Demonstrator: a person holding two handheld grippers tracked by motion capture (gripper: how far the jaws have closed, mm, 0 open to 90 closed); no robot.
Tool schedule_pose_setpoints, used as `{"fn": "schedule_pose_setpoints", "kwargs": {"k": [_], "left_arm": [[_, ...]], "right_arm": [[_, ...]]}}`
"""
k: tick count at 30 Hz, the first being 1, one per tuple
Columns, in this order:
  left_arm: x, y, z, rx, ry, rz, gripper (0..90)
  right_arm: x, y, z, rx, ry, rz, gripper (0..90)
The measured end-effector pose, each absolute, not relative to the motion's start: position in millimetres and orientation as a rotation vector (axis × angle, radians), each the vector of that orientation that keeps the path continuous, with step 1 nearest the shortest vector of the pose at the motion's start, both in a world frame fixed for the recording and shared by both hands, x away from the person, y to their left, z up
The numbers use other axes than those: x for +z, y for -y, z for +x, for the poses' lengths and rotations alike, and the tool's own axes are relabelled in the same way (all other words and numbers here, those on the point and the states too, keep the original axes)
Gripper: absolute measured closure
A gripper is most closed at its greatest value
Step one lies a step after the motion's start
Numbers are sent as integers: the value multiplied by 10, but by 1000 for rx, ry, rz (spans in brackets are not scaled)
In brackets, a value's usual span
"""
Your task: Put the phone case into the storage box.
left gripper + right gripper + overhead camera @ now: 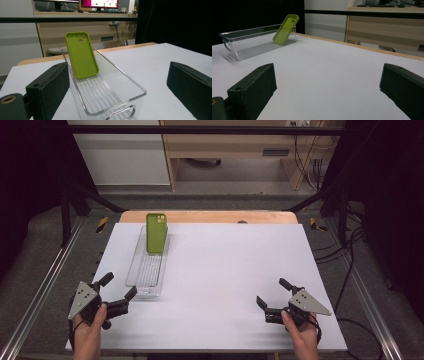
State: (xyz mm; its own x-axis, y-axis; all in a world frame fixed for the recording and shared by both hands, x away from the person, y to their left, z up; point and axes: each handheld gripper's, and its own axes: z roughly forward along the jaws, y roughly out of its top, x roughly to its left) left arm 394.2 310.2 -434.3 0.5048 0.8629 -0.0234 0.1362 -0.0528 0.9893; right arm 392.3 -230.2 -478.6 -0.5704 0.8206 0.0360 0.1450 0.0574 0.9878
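Green phone case (156, 233) stands tilted in the far end of a clear bin (141, 280) on the left half of the white surface (225, 270), apparently leaning on the far wall; contact is hard to confirm. Bin's long axis runs near to far. Left hand-held gripper (119, 291), jaws apart and empty, sits just beside the bin's near end, so the case lies straight ahead of it. Right hand-held gripper (270, 301), also spread and empty, is well apart; left hand is nearer.
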Motion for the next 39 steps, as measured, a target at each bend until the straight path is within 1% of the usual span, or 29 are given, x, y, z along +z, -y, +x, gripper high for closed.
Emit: {"fn": "schedule_pose_setpoints", "kwargs": {"k": [16,26,32,39], "left_arm": [[-4438,-3207,3922,775,-859,1528,40],[-4602,-3266,3956,802,-862,1527,40],[-4674,-3285,4002,822,-831,1526,40],[-4739,-3249,4059,798,-842,1519,45]], "right_arm": [[-4775,2363,3912,1551,-1768,957,10],[-4780,2405,3911,1515,-1766,944,13],[-4793,2483,3922,1480,-1751,954,14],[-4827,2578,3948,1443,-1728,992,14]]}}
